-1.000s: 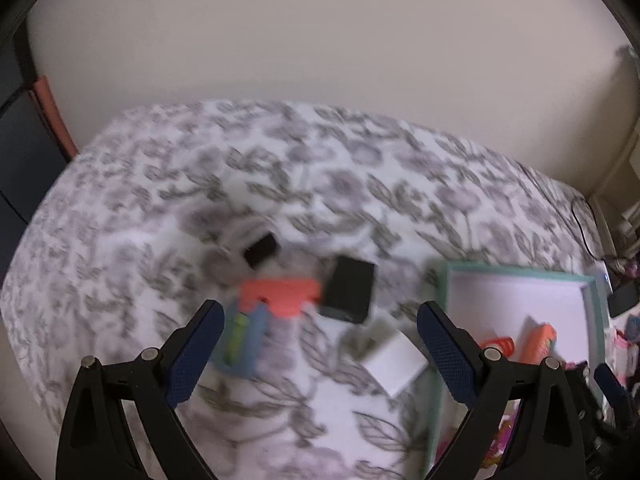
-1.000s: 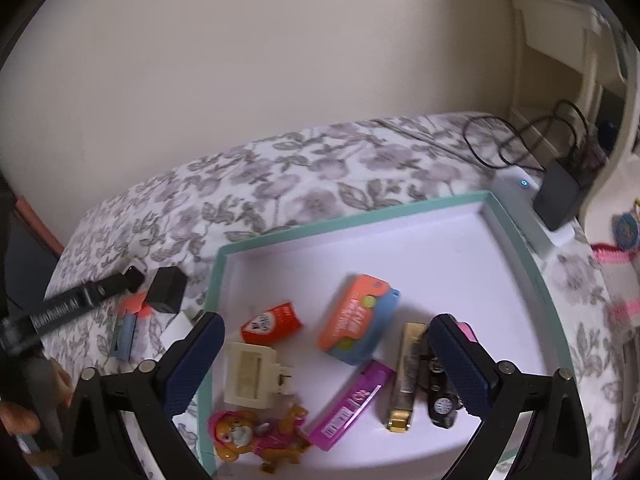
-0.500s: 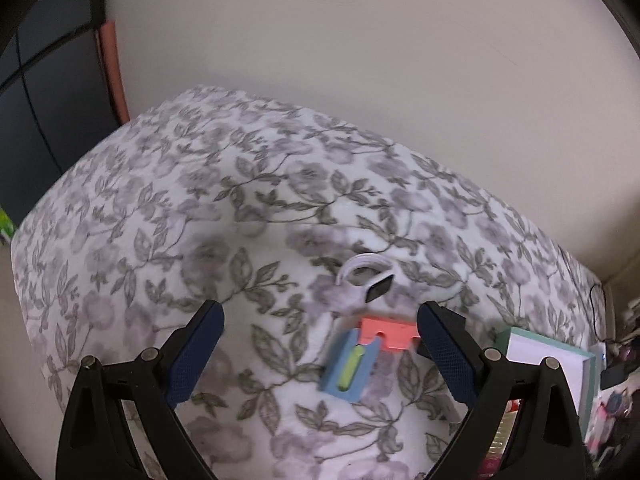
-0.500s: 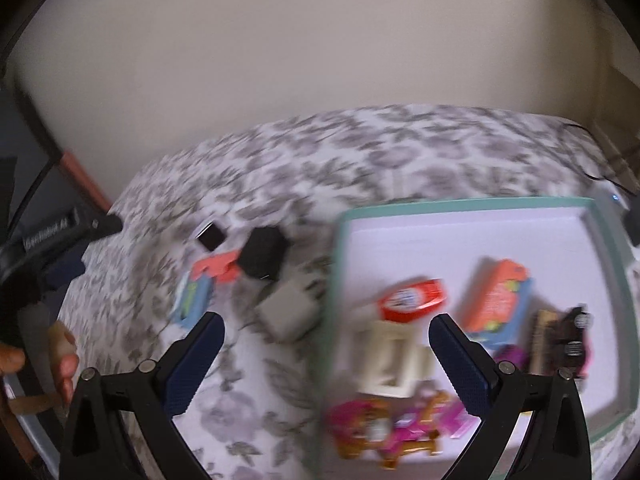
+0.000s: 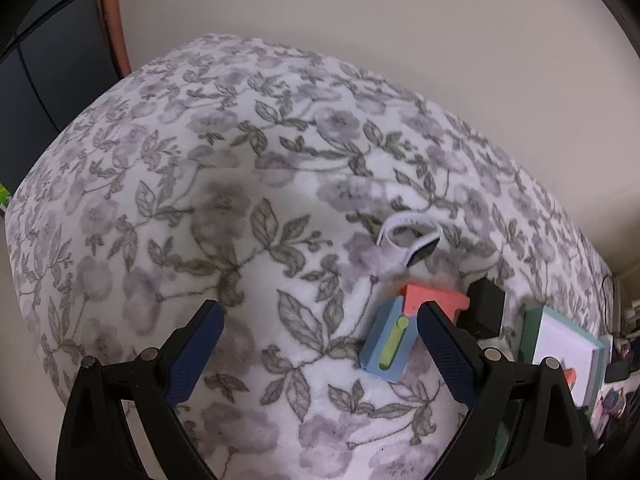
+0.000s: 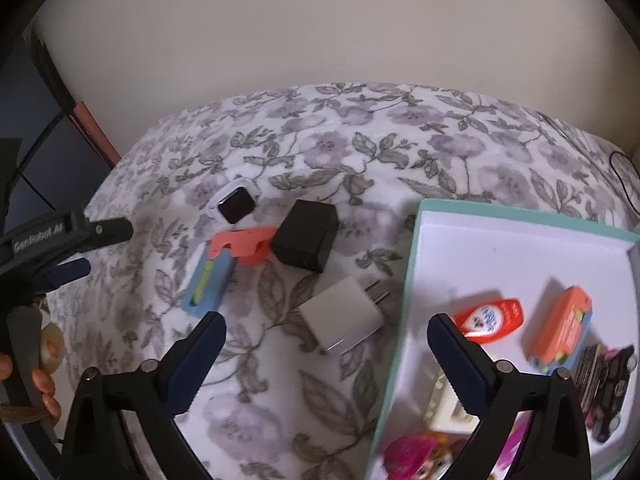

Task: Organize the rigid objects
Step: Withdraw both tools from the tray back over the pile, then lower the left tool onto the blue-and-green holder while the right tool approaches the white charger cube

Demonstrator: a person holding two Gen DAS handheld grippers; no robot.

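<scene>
On the floral bedspread (image 6: 360,140) lie a white plug charger (image 6: 342,316), a black cube adapter (image 6: 306,240), a coral and blue cutter (image 6: 224,268) and a white-banded watch (image 6: 236,206). My right gripper (image 6: 326,354) hangs open just in front of the white charger, holding nothing. The teal-rimmed tray (image 6: 408,280) at right holds a red tube (image 6: 490,320), an orange and blue case (image 6: 560,330) and other small items. My left gripper (image 5: 320,344) is open and empty over bare bedspread, with the cutter (image 5: 404,330) by its right finger and the watch (image 5: 410,242) beyond it.
A beige wall (image 6: 320,32) backs the bed. Dark furniture (image 5: 44,60) stands at the left edge. A person's hand (image 6: 40,380) holds the left gripper's handle at the lower left of the right wrist view. A black cable (image 6: 624,176) trails at far right.
My right gripper has swung left from over the tray to above the loose items on the bedspread. My left gripper has swung left too, so the cutter and watch now sit at its right.
</scene>
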